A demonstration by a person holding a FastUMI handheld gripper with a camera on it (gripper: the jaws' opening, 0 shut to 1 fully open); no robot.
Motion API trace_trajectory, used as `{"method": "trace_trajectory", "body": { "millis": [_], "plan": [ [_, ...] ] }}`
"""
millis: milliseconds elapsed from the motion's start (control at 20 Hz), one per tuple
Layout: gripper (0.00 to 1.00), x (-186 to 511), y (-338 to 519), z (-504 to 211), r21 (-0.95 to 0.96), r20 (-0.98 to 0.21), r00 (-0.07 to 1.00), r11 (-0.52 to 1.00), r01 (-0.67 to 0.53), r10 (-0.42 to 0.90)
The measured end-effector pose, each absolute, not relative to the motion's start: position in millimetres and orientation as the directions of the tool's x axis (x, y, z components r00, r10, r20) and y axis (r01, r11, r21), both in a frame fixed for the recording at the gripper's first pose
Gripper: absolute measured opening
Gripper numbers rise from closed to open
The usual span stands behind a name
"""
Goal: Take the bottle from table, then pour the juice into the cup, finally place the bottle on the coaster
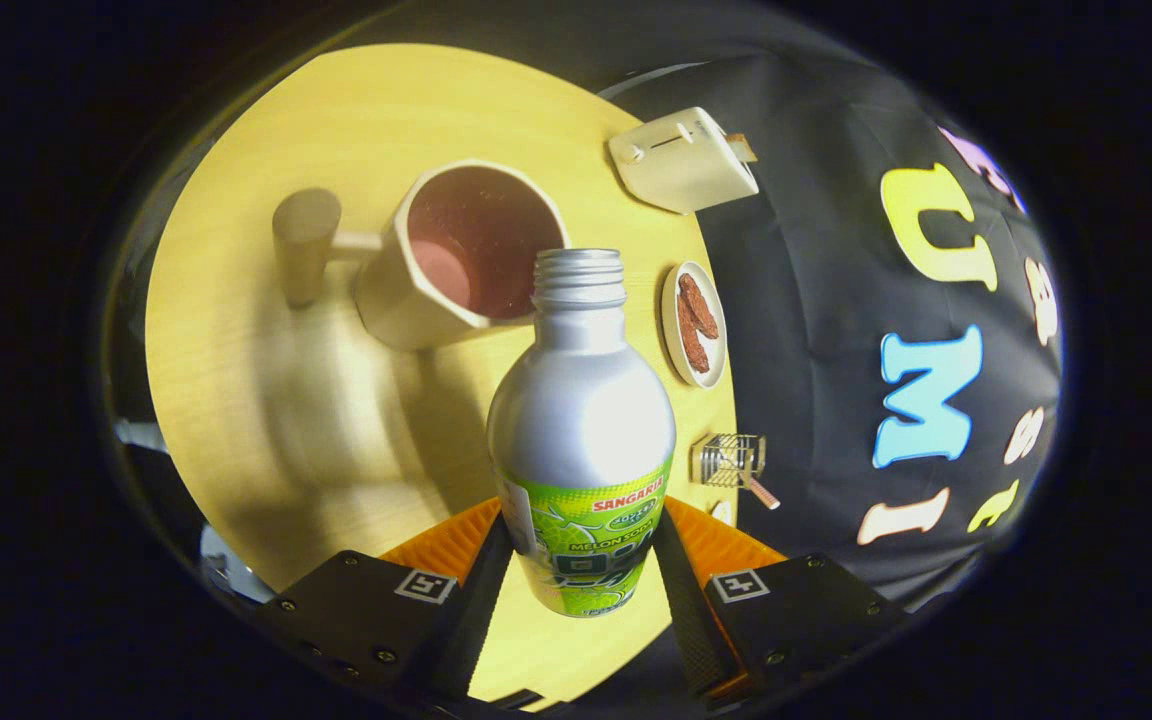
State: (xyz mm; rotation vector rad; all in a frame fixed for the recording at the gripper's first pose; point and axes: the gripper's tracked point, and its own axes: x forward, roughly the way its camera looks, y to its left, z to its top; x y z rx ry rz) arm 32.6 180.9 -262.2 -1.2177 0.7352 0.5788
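A silver bottle [581, 420] with a green label and an open threaded neck sits between my fingers, and my gripper [581, 550] is shut on its lower labelled part. The bottle is lifted above the yellow wooden table [266, 400] and tipped so its mouth points at the cup. The cream cup [466, 255], with a dark reddish inside and a thick handle to its left, lies just beyond the bottle's mouth. No liquid stream is visible.
A cream toaster [681, 160] stands beyond the cup near the table's far edge. A small plate [694, 322] with brown snacks lies to the right of the bottle neck. A small wire rack [733, 460] stands by the table's right edge.
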Motion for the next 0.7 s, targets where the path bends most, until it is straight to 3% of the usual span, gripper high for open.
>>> {"method": "trace_trajectory", "body": {
  "millis": [250,700],
  "plan": [
    [0.78,31.7,193.5,-267.4,-0.471,-0.800,0.585,0.465,-0.750,0.135],
    [0.78,47.3,192.5,-276.3,-0.234,-0.789,0.534,0.656,-0.718,0.303]
  ]
}}
